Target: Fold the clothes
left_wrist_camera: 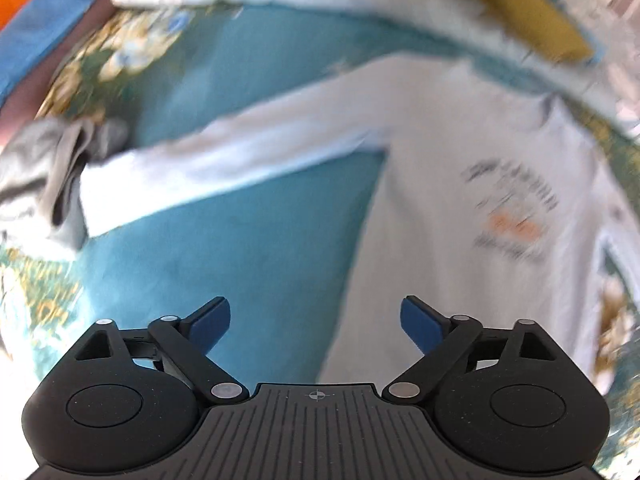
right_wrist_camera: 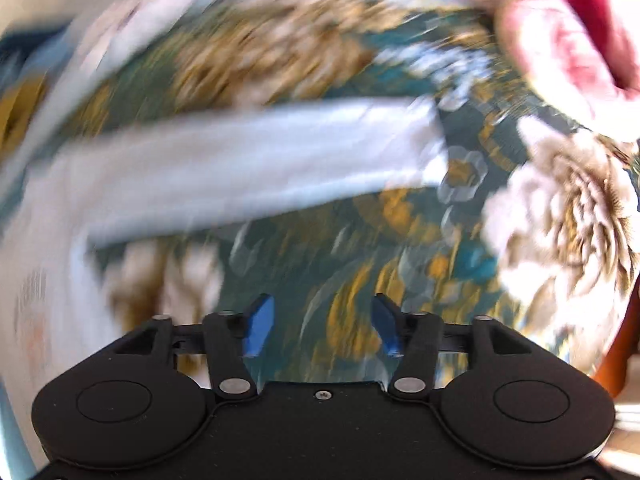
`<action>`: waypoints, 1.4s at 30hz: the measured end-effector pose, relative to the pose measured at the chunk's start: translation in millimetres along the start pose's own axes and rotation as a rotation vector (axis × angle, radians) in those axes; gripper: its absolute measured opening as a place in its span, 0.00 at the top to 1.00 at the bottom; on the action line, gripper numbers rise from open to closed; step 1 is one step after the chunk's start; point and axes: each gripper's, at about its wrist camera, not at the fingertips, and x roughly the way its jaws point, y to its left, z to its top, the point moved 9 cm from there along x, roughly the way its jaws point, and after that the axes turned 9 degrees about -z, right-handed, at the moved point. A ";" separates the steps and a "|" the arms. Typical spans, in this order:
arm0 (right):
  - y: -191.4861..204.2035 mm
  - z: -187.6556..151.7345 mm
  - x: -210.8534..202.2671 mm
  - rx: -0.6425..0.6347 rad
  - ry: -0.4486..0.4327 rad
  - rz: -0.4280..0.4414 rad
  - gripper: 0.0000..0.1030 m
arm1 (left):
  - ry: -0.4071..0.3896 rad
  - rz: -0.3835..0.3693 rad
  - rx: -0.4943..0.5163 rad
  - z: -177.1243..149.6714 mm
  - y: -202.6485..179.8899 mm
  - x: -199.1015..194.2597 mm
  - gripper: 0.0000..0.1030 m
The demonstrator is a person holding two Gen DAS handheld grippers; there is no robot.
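Shirt (left_wrist_camera: 460, 200) is lying flat, unfolded, both sleeves (right_wrist_camera: 240, 160) spread across bedspread (left_wrist_camera: 248, 248); left gripper (left_wrist_camera: 315, 322) and right gripper (right_wrist_camera: 323, 330) are hovering, jaws parted, grasping nothing.

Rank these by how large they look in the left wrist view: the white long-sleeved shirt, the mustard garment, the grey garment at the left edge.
1. White long-sleeved shirt, clearly the largest.
2. Mustard garment and grey garment: they look alike in size. Both are cut by the frame edge and blurred, so I do not rank them.
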 end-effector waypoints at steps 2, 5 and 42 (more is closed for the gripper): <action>-13.0 23.9 14.5 0.087 -0.040 -0.002 0.29 | -0.077 -0.034 0.000 15.4 -20.1 -12.1 0.01; -33.6 53.6 34.0 0.200 -0.079 0.015 0.28 | -0.191 -0.095 0.005 32.8 -56.7 -33.9 0.01; 271.4 85.0 -75.4 -0.040 -0.183 0.529 0.96 | -0.239 -0.220 -0.408 41.0 51.5 -85.8 0.01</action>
